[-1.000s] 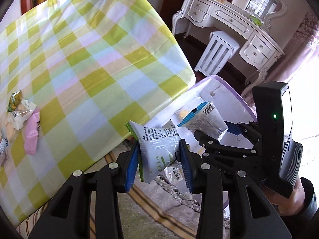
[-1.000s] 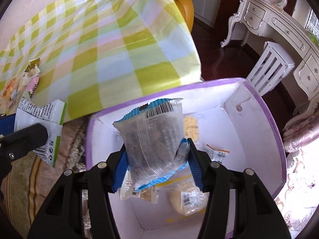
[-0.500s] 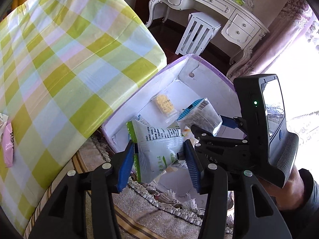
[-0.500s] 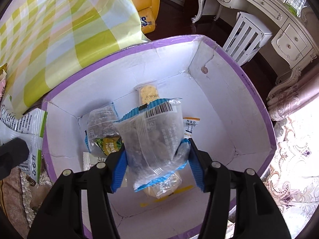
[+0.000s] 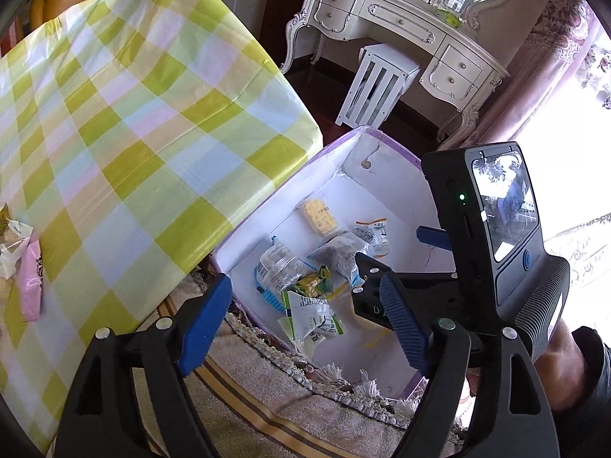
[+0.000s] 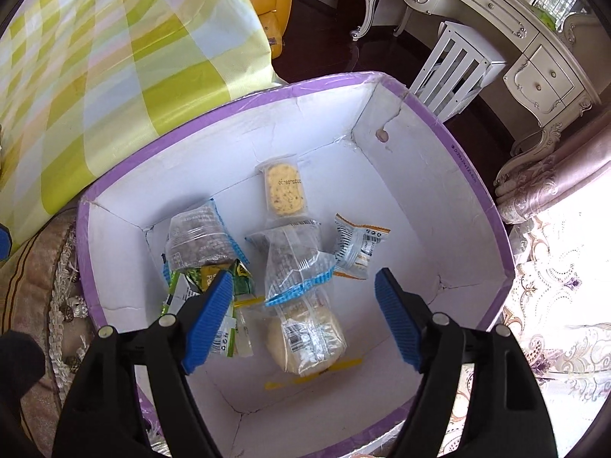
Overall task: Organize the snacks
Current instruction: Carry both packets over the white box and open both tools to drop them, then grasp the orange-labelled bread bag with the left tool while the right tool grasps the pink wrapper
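Observation:
A white box with a purple rim (image 6: pixel 473 183) sits on the floor beside the table and holds several snack packets. The clear blue-edged packet (image 6: pixel 294 263) lies in its middle. The green-and-white packet (image 5: pixel 311 318) lies near the box's near wall. My right gripper (image 6: pixel 305 320) is open and empty above the box. My left gripper (image 5: pixel 305 316) is open and empty over the box's near edge. The right gripper's body (image 5: pixel 492 244) shows in the left wrist view.
The table with a yellow-green checked cloth (image 5: pixel 133 122) stands left of the box, with a pink packet (image 5: pixel 30 286) and other snacks at its left edge. A fringed rug (image 5: pixel 305 400) lies under the box. A white dresser (image 5: pixel 401 30) and stool (image 5: pixel 378 84) stand behind.
Both grippers moved over the box and opened. The green-and-white packet and the clear blue-edged packet dropped into the box.

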{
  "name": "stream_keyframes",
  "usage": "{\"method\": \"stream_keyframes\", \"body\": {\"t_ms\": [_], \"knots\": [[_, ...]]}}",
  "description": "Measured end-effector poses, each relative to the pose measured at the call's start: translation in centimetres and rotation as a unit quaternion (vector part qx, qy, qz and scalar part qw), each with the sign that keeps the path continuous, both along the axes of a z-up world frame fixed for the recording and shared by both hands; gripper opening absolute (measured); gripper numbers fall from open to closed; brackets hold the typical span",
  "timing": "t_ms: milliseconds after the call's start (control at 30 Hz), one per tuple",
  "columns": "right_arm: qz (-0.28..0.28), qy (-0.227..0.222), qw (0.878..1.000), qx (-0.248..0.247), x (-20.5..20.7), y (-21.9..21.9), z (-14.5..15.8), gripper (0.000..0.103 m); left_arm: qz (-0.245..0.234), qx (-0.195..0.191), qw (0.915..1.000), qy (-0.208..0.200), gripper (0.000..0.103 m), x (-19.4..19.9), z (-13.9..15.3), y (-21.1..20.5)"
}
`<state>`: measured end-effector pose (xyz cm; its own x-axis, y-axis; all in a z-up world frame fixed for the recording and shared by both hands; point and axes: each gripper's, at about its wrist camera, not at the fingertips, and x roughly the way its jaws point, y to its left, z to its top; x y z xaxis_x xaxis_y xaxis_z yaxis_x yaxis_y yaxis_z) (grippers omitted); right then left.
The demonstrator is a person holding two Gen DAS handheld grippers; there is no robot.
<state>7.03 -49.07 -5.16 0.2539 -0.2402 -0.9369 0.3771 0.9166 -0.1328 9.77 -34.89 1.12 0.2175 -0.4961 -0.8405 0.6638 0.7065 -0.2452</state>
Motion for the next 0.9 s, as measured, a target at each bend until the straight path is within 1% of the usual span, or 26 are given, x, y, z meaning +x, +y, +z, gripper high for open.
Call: {"method": "stream_keyframes", "body": {"t_ms": [233, 367, 467, 533, 600, 700, 900], "knots": [[0.025, -0.022, 0.999, 0.001, 1.1, 2.6, 1.9, 0.077, 0.037, -0.005, 0.9991, -0.018, 0.080, 0.7, 1.0, 2.9], [0.071, -0.031, 0.996, -0.035, 1.7, 5.2, 3.2, 0.077, 0.074, -0.007, 0.9968, -0.029, 0.083, 1.5, 1.5, 5.6], [0.087, -0.042, 0.995, -0.038, 2.2, 6.4, 4.3, 0.078, 0.106, -0.009, 0.9937, -0.034, 0.083, 2.2, 1.8, 8.1], [0.094, -0.049, 0.994, -0.036, 2.6, 7.1, 5.1, 0.078, 0.127, -0.010, 0.9911, -0.038, 0.083, 2.5, 1.9, 10.0], [0.101, -0.063, 0.993, -0.021, 2.9, 7.8, 6.0, 0.078, 0.150, -0.009, 0.9879, -0.038, 0.084, 2.8, 1.8, 11.8], [0.127, -0.075, 0.989, -0.009, 3.7, 9.8, 6.7, 0.080, 0.182, -0.010, 0.9826, -0.034, 0.084, 3.2, 1.6, 14.7], [0.181, -0.081, 0.980, 0.019, 5.7, 14.9, 6.6, 0.080, 0.246, -0.011, 0.9687, -0.034, 0.084, 3.6, 1.4, 20.2]]}}
